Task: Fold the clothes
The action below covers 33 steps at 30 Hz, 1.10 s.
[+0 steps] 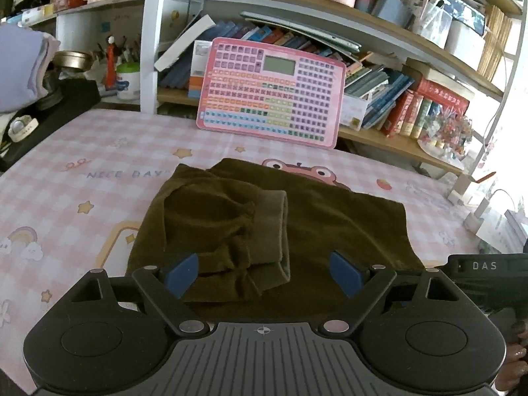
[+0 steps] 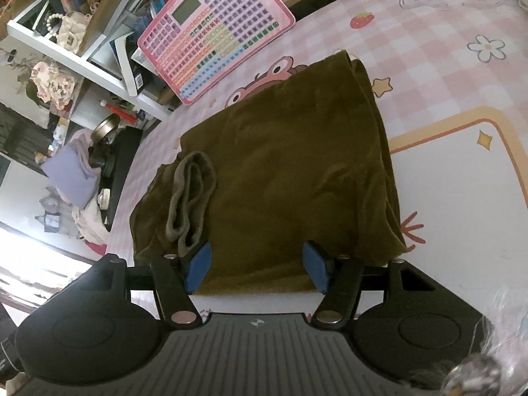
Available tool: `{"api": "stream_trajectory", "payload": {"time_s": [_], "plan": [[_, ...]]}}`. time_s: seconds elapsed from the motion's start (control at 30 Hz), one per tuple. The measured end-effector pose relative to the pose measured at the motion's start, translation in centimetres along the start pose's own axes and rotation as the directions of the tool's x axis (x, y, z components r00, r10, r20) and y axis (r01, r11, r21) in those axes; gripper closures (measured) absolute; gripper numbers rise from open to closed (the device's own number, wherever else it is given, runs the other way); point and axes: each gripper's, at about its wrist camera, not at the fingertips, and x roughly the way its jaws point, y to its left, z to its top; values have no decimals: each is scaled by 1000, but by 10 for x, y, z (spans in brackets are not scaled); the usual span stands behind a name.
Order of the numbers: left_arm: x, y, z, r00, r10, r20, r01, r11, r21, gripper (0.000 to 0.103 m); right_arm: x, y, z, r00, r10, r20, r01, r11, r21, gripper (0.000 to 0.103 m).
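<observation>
A dark olive-brown garment (image 1: pixel 330 224) lies folded flat on the pink checked table mat (image 1: pixel 82 171). A sleeve with a ribbed cuff (image 1: pixel 274 231) is folded over its left part. In the right wrist view the same garment (image 2: pixel 290 171) spreads ahead, its ribbed cuff (image 2: pixel 188 198) at the left edge. My left gripper (image 1: pixel 267 274) hangs open just above the garment's near edge, nothing between its blue pads. My right gripper (image 2: pixel 257 265) is open too, its pads straddling the near hem without pinching it. The right gripper's black body (image 1: pixel 485 270) shows at the right of the left wrist view.
A pink keyboard toy (image 1: pixel 270 95) leans against the bookshelf (image 1: pixel 412 145) behind the mat. Folded lilac cloth (image 1: pixel 19 69) and black gear sit at the far left. A white charger and cable (image 1: pixel 475 217) lie at the right edge. A person's fingers (image 1: pixel 518 346) hold the handle.
</observation>
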Motion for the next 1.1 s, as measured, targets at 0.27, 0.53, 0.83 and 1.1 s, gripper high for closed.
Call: {"api": "stream_trajectory", "payload": {"time_s": [0.27,0.53,0.83,1.1], "plan": [[-8,10,-3,1000,28,8,-28,999,-22,13,1,5,-6,1000,8,-12,-8,1000,-10,44],[-11,40,8,999,14,37,-13,999,-38,13,7,35,-6,999,-11,40,13,998,-56,44],[-6,76,13,1000,1,16,0,999,-44,13,33,67,-14,998,-46,49,50,996,-80,44],[1,104,18,1000,-21,5,21,999,-48,13,49,85,-19,993,-93,68,99,991,-87,44]]}}
